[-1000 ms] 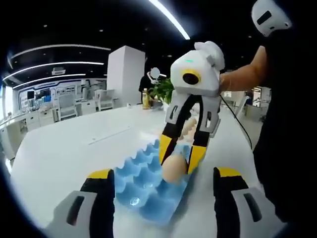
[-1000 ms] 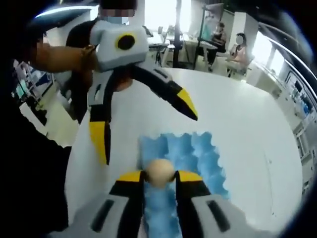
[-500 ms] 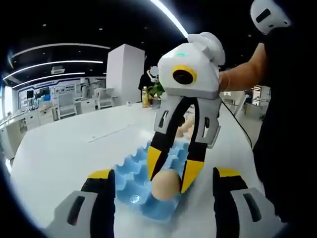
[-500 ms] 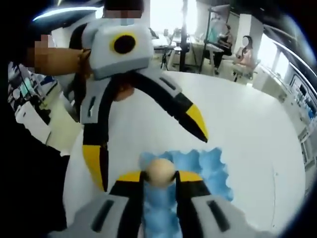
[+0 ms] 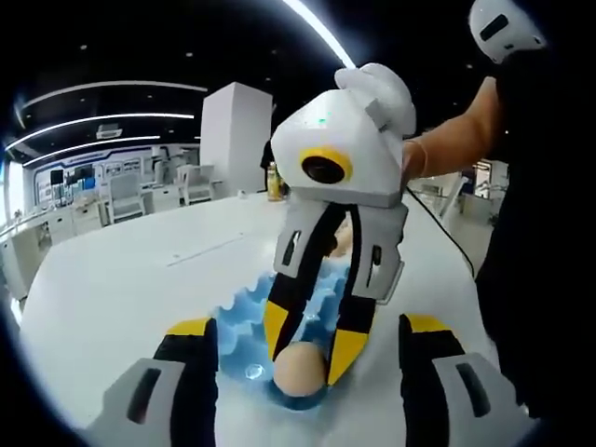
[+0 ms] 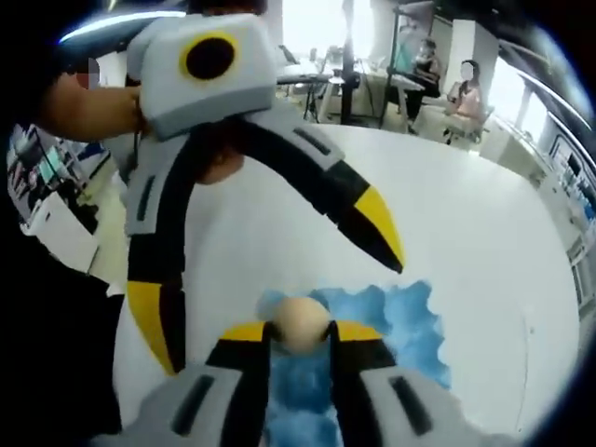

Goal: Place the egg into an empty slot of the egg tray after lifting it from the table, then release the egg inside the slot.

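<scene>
Egg (image 6: 302, 325) sits pinched between the yellow tips of the right gripper (image 6: 300, 333) at the lower centre of the right gripper view, its jaws closed on it; the same egg (image 5: 300, 366) appears low in the middle of the left gripper view, clamped by the right gripper (image 5: 304, 337) that reaches down from the upper centre; it hangs over the near edge of the blue egg tray (image 5: 244, 327), and whether it touches a slot cannot be told; the tray (image 6: 410, 326) lies on the white table (image 6: 466, 233), showing beyond and to the right of the held egg in the right gripper view; the left gripper (image 5: 303, 358) keeps its jaws spread wide at the bottom corners of its own view, holding nothing; in the right gripper view that left gripper (image 6: 270, 270) comes in from the upper left, open, its two black-and-yellow jaws straddling the space above the tray; a person's hand (image 5: 447, 144) grips the right gripper's white body at the upper right of the left gripper view.
</scene>
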